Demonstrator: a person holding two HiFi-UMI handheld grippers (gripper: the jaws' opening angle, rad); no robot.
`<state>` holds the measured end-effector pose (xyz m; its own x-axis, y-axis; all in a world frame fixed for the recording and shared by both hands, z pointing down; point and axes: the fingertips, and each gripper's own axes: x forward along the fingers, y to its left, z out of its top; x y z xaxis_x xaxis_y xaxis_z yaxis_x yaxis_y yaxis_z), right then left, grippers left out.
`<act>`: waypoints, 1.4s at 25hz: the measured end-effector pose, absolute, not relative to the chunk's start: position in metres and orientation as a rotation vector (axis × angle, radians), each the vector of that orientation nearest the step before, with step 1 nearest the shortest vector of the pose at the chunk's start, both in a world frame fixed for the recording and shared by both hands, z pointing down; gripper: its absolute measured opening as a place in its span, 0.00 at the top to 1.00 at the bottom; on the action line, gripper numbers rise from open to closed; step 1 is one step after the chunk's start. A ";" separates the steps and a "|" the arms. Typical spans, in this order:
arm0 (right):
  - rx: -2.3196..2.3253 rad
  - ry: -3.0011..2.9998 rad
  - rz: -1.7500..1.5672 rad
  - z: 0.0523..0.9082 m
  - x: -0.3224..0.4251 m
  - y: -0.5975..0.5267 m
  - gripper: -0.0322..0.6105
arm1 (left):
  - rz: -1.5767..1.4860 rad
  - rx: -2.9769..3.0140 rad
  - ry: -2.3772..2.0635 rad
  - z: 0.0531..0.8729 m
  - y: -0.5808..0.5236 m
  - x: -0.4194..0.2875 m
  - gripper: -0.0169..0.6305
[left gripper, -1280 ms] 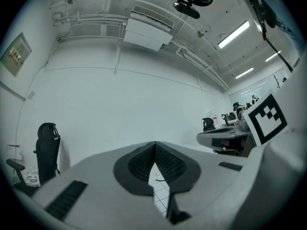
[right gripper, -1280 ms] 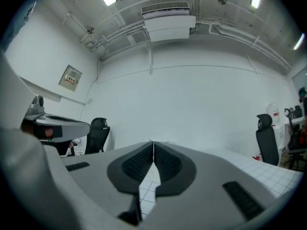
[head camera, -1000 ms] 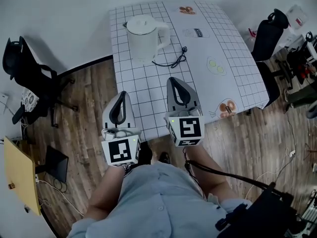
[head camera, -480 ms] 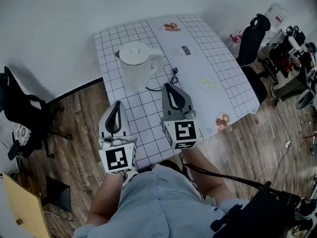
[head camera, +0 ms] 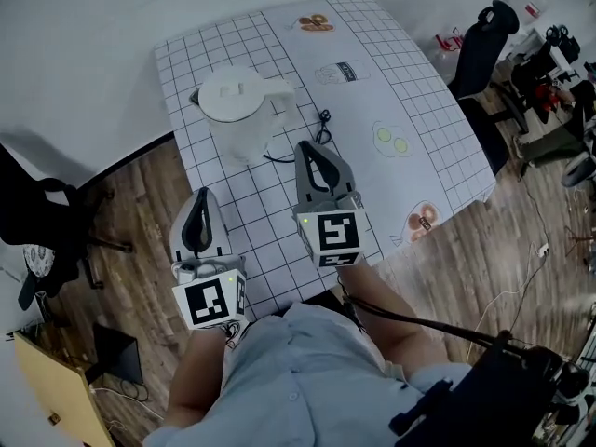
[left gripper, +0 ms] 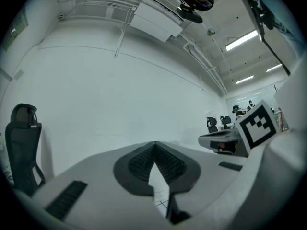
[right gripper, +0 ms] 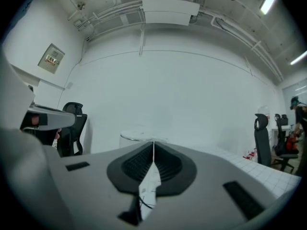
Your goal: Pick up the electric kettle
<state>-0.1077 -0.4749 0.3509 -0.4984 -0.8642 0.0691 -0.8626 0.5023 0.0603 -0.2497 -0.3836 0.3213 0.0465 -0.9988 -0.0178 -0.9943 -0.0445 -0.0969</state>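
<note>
A white electric kettle [head camera: 237,110] stands upright on the left part of the gridded white table [head camera: 419,101], lid on and handle [head camera: 281,91] to the right. Its black cord [head camera: 317,130] lies just right of it. My right gripper [head camera: 311,149] is shut and empty, level over the table, its tips a short way in front of the kettle near the cord. In the right gripper view the kettle's lid [right gripper: 138,136] shows just above the closed tips [right gripper: 153,142]. My left gripper [head camera: 198,199] is shut and empty at the table's left edge, short of the kettle [left gripper: 154,143].
Food stickers lie on the table, among them fried eggs [head camera: 393,140]. A black office chair [head camera: 37,222] stands left of the table and another [head camera: 480,49] at its right. A yellow board [head camera: 51,389] leans at the lower left on the wooden floor.
Both grippers have moved forward toward the kettle, still shut. The right one's tips are now close to the cord and the kettle's base.
</note>
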 end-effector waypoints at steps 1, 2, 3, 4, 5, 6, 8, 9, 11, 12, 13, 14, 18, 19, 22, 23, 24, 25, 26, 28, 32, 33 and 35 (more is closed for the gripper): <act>1.524 -2.638 -0.018 0.358 -0.108 -0.482 0.95 | -0.090 -2.207 2.122 0.326 -0.388 -0.251 0.98; 1.523 -2.632 -0.004 0.365 -0.109 -0.488 0.94 | -0.096 -2.205 2.135 0.331 -0.391 -0.252 0.98; 1.520 -2.627 0.015 0.373 -0.110 -0.492 0.94 | -0.100 -2.205 2.148 0.336 -0.393 -0.254 0.98; 1.515 -2.622 0.032 0.379 -0.111 -0.497 0.93 | -0.104 -2.205 2.161 0.340 -0.395 -0.255 0.98; 1.510 -2.615 0.046 0.386 -0.112 -0.501 0.89 | -0.110 -2.206 2.171 0.343 -0.397 -0.257 0.98; 1.507 -2.605 0.058 0.392 -0.113 -0.506 0.77 | -0.119 -2.207 2.181 0.347 -0.398 -0.258 0.98; 1.515 -2.572 0.089 0.406 -0.113 -0.516 0.62 | -0.149 -2.211 2.208 0.355 -0.401 -0.262 0.98; 1.524 -2.554 0.107 0.412 -0.112 -0.522 0.59 | -0.164 -2.212 2.223 0.360 -0.403 -0.264 0.98; 1.541 -2.523 0.130 0.424 -0.111 -0.533 0.59 | -0.185 -2.210 2.251 0.369 -0.408 -0.269 0.98; 1.543 -2.513 0.138 0.430 -0.111 -0.538 0.59 | -0.190 -2.207 2.263 0.372 -0.411 -0.272 0.98; 1.540 -2.506 0.145 0.435 -0.112 -0.543 0.59 | -0.195 -2.204 2.273 0.376 -0.414 -0.275 0.98; 1.533 -2.501 0.152 0.440 -0.113 -0.547 0.59 | -0.200 -2.202 2.282 0.378 -0.418 -0.278 0.98; 1.526 -2.471 0.175 0.457 -0.119 -0.563 0.59 | -0.224 -2.196 2.318 0.386 -0.431 -0.288 0.98; 1.537 -2.463 0.175 0.459 -0.120 -0.568 0.59 | -0.230 -2.193 2.328 0.389 -0.433 -0.291 0.98; 1.582 -2.448 0.168 0.463 -0.123 -0.587 0.57 | -0.250 -2.188 2.360 0.396 -0.440 -0.299 0.98; 1.586 -2.447 0.167 0.464 -0.125 -0.593 0.57 | -0.256 -2.185 2.370 0.398 -0.442 -0.302 0.98; 1.585 -2.447 0.164 0.465 -0.129 -0.599 0.57 | -0.263 -2.181 2.378 0.399 -0.444 -0.305 0.98; 1.582 -2.449 0.160 0.466 -0.132 -0.605 0.57 | -0.269 -2.176 2.383 0.400 -0.447 -0.307 0.98; 1.584 -2.451 0.155 0.467 -0.135 -0.611 0.57 | -0.274 -2.173 2.388 0.401 -0.449 -0.310 0.98; 1.597 -2.458 0.155 0.470 -0.136 -0.620 0.57 | -0.285 -2.168 2.402 0.405 -0.452 -0.315 0.98; 1.607 -2.481 0.187 0.479 -0.137 -0.628 0.58 | -0.310 -2.166 2.435 0.413 -0.455 -0.325 0.98; 1.609 -2.486 0.189 0.480 -0.138 -0.630 0.58 | -0.315 -2.167 2.442 0.415 -0.455 -0.326 0.98; 1.613 -2.492 0.186 0.481 -0.139 -0.632 0.59 | -0.323 -2.173 2.454 0.420 -0.457 -0.329 0.98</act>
<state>-0.1388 -0.6321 0.4809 -0.4022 -0.8919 0.2068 -0.9127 0.4085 -0.0135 -0.3293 -0.4569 0.4200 -0.1231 -0.9626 0.2413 -0.9923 0.1155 -0.0455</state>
